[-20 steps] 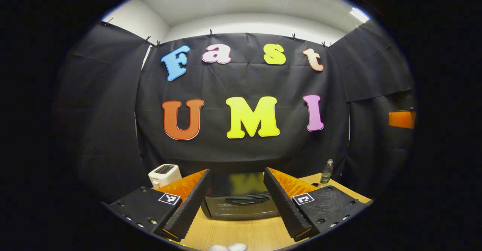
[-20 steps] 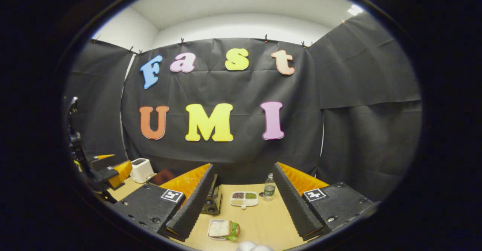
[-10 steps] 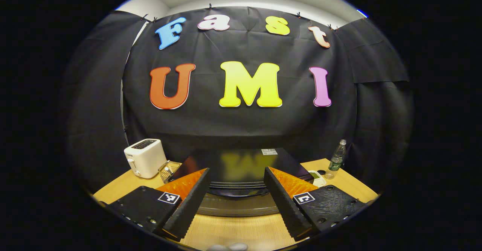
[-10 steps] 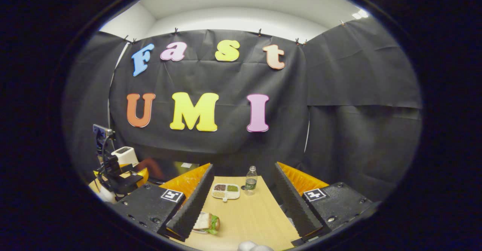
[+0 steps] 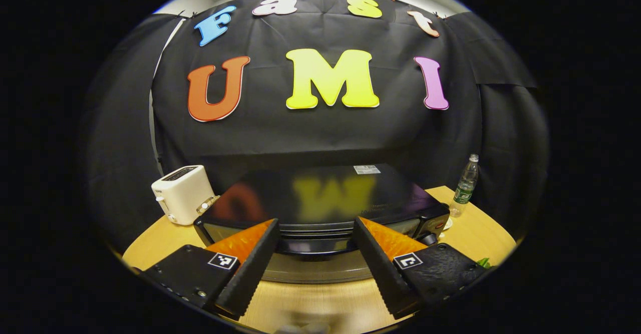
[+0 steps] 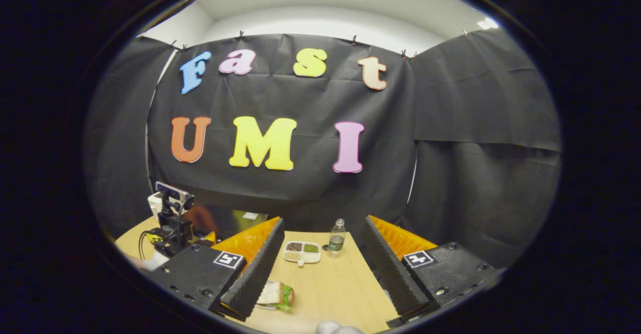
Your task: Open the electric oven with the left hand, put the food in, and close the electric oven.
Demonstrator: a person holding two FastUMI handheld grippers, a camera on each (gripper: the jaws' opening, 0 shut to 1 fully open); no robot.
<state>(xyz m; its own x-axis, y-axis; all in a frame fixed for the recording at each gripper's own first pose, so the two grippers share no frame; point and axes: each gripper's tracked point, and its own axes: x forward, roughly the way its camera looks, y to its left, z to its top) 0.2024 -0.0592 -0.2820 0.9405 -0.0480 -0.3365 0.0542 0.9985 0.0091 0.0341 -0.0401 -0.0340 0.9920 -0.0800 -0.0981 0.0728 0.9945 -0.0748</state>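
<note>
The left gripper view faces the oven point(image 5: 320, 199) closely; the right gripper view looks along the table point(image 6: 325, 284), sharing the bottle point(image 6: 337, 237).

Glossy black oven point(image 5: 320, 199), white toaster point(image 5: 183, 194), pale wooden table point(image 6: 330, 289).

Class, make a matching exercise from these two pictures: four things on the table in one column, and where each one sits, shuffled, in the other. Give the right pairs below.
Things:
1. toaster
2. oven
3. water bottle
4. sandwich

Places:
A. just ahead of the left gripper, between its open jaws
B. beside the divided snack tray
C. left of the oven
D. near table edge, by the right gripper

Pairs: 1-C, 2-A, 3-B, 4-D
</note>
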